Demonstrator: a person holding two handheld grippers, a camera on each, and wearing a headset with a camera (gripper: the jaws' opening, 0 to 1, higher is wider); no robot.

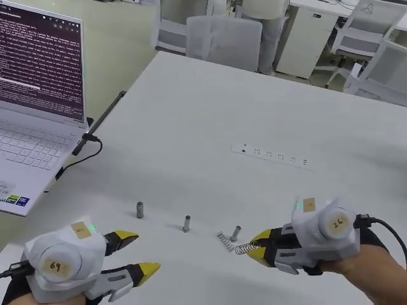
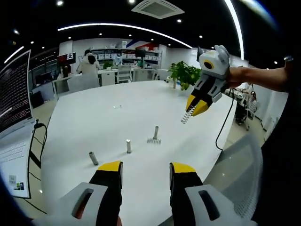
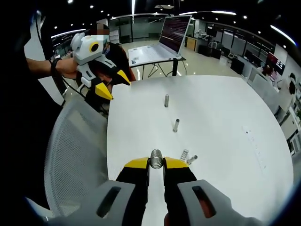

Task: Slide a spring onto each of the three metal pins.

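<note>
Spring (image 3: 156, 158) between jaws of right gripper (image 3: 156, 165)

Your left gripper (image 1: 138, 255) sits low at the near edge of the tabletop (image 1: 210, 114). Its jaws are spread wide apart with nothing between them, and they point along that edge toward the right. Your right gripper (image 1: 255, 246) is further along the same edge, held up off the surface. Its jaws point back toward the left one and are pinched on a spring (image 3: 156, 158) that juts from their tips. Your right forearm (image 1: 381, 270) comes in from the near right corner.
</note>
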